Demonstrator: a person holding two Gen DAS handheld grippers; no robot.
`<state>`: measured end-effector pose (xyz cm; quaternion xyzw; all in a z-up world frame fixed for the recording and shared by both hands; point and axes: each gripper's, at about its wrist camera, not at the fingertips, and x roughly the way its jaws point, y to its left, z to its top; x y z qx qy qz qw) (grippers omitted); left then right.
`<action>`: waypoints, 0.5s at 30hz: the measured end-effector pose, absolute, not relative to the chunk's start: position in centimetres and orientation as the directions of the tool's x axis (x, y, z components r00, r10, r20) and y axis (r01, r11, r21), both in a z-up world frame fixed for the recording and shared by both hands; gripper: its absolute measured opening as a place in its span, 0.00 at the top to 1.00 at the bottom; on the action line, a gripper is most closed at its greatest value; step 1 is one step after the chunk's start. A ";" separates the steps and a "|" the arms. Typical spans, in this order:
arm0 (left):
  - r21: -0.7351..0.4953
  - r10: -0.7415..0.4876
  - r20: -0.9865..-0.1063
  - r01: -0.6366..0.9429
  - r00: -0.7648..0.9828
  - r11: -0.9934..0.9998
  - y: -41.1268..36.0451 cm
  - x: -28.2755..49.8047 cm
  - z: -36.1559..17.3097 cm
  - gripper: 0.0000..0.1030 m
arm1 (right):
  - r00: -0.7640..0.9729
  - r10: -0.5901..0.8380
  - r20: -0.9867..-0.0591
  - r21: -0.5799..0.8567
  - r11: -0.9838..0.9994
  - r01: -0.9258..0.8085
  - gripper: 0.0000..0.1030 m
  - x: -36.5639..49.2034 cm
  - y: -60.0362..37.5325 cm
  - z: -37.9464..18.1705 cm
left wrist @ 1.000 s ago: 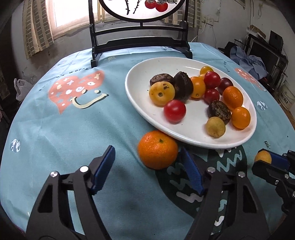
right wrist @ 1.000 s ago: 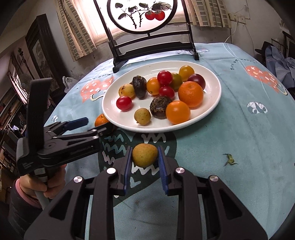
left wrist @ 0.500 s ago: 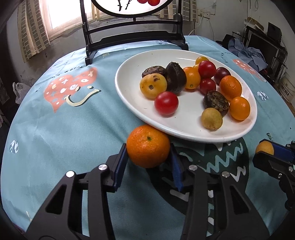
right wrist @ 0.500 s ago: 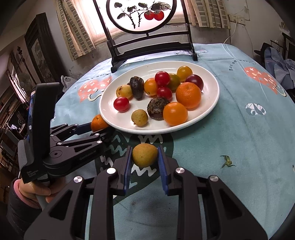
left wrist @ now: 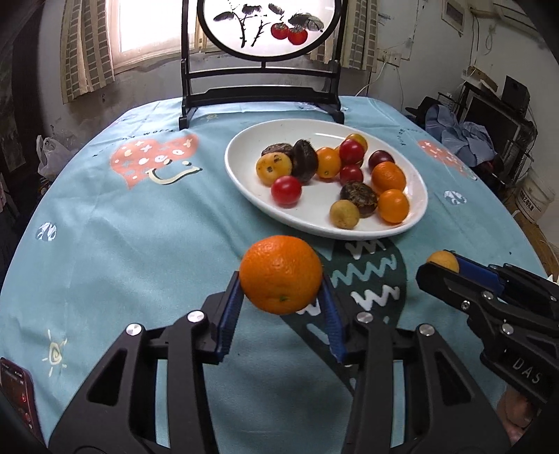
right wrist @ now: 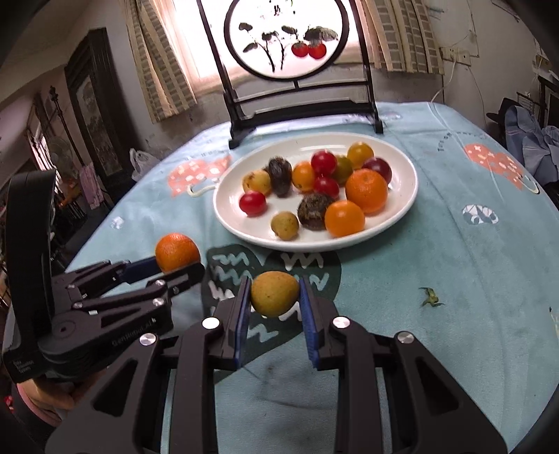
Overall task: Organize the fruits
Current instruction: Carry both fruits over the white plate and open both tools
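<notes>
My left gripper (left wrist: 281, 279) is shut on an orange (left wrist: 280, 274) and holds it above the blue tablecloth, in front of the white oval plate (left wrist: 417, 213). My right gripper (right wrist: 275, 292) is shut on a small yellow-brown fruit (right wrist: 275, 292), also lifted, in front of the plate (right wrist: 405, 195). The plate holds several fruits: red tomatoes, oranges, yellow fruits and dark wrinkled ones. The orange also shows in the right wrist view (right wrist: 176, 251), and the yellow fruit in the left wrist view (left wrist: 442, 261).
A black stand with a round painted screen (left wrist: 262, 31) stands behind the plate at the table's far edge. A phone (left wrist: 17, 394) lies at the near left. A small green scrap (right wrist: 430, 298) lies right of my right gripper.
My left gripper closed on the orange and lifted it off the cloth. My right gripper kept hold of the yellow fruit and rose a little.
</notes>
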<state>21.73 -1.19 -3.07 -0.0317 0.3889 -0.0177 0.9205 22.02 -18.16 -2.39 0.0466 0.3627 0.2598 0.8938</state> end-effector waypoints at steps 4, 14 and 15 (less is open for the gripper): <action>-0.097 -0.085 -0.673 0.026 0.735 0.995 -1.7 22.3 -0.3 0.57 | 0.645 0.510 -0.570 0.271 0.857 -0.438 0.73 23.5 -18.8 -0.1; -0.079 -0.047 -0.681 -0.009 0.731 0.997 -2.1 33.9 1.4 0.57 | 0.661 0.467 -0.587 0.276 0.883 -0.379 0.73 34.8 -17.6 0.8; -0.081 -0.041 -0.688 -0.021 0.724 0.997 -2.0 35.1 1.1 0.57 | 0.657 0.460 -0.596 0.275 0.887 -0.371 0.73 35.8 -17.4 0.5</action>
